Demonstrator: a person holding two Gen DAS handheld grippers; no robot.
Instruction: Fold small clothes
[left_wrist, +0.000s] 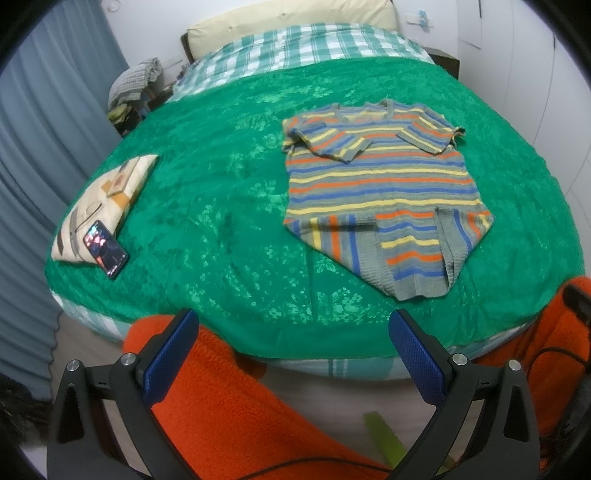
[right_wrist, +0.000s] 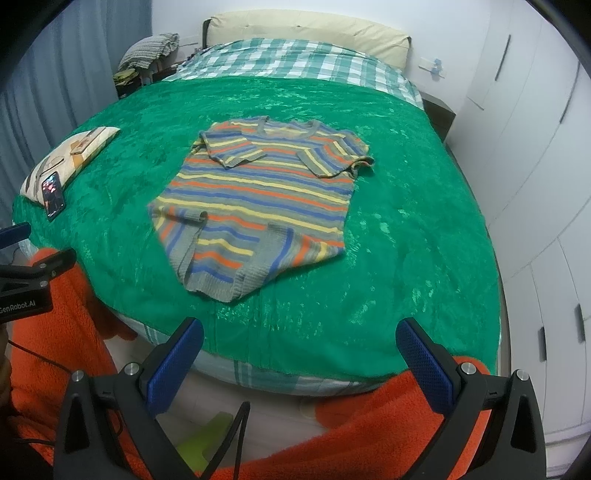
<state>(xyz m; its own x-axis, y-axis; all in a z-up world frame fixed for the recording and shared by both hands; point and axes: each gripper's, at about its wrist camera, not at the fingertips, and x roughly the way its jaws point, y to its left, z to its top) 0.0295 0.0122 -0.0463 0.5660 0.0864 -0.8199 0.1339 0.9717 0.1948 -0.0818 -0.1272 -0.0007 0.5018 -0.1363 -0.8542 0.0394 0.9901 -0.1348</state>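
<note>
Left wrist view: striped knit sweater (left_wrist: 384, 184) flat on green bedspread (left_wrist: 221, 184), sleeves folded in; left hand-held gripper (left_wrist: 291, 332) and right hand-held gripper (right_wrist: 299, 339) both spread apart, empty.

You stand at the foot of a big bed (right_wrist: 406, 229) with a green cover. Behind the bed is a cream headboard (right_wrist: 306, 26) on a white wall (right_wrist: 443, 33). Right of the bed are white cupboards (right_wrist: 535, 184). Left of the bed hang blue-grey curtains (left_wrist: 44, 122).
</note>
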